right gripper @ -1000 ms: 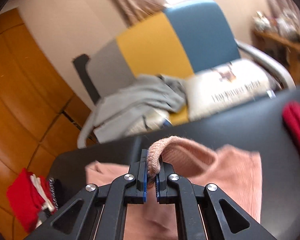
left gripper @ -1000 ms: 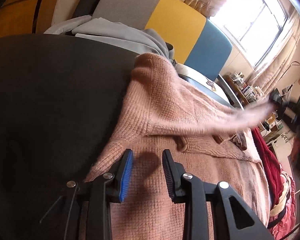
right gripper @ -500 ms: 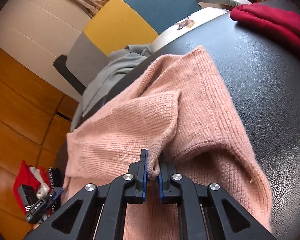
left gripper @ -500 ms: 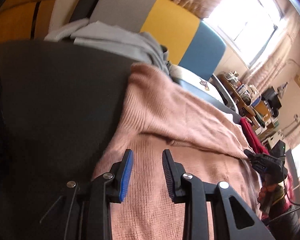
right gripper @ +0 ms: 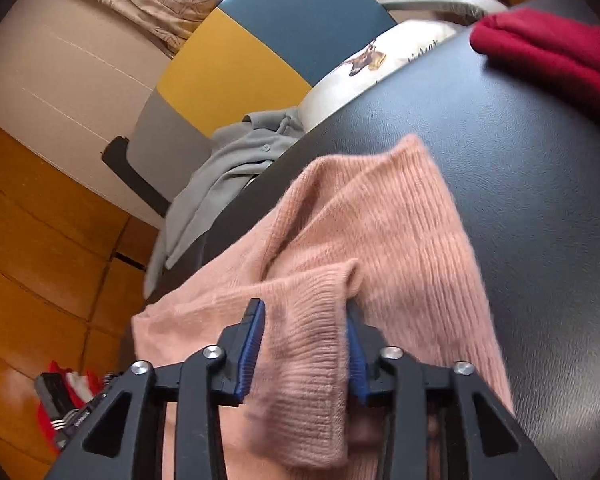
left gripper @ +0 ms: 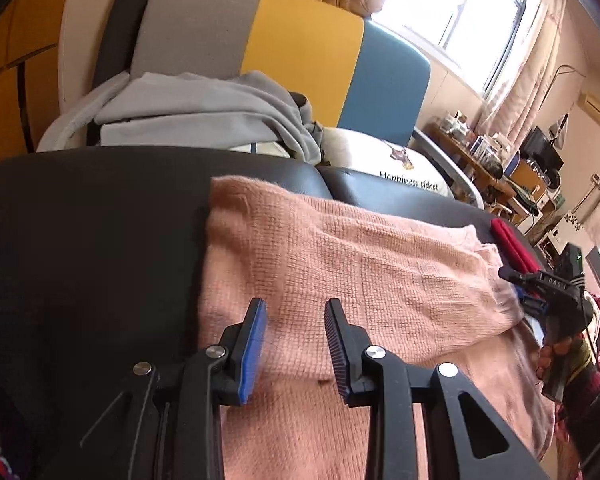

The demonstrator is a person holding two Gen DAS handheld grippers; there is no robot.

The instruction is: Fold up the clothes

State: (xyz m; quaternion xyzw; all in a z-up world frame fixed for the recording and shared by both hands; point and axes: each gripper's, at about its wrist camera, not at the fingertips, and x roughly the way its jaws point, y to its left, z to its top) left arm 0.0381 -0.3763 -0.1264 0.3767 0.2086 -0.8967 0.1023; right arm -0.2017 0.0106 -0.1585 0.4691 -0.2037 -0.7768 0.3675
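Observation:
A pink knit sweater lies spread on a black padded surface, with one sleeve folded across its body. My left gripper hovers open just above the near part of the sweater, with nothing between its fingers. In the right wrist view, the sleeve's ribbed cuff lies loosely between the blue pads of my right gripper, whose jaws are opening. The sweater stretches away from it. From the left wrist view, the right gripper sits at the sweater's right edge, held by a hand.
A folded red garment lies at the far right of the black surface. Behind it stands a grey, yellow and blue chair holding a grey garment and a white pillow. Cluttered shelves line the right wall.
My right gripper came down with the cuff and laid the sleeve across the sweater, and its jaws have parted. My left gripper drew back and rose a little, still open.

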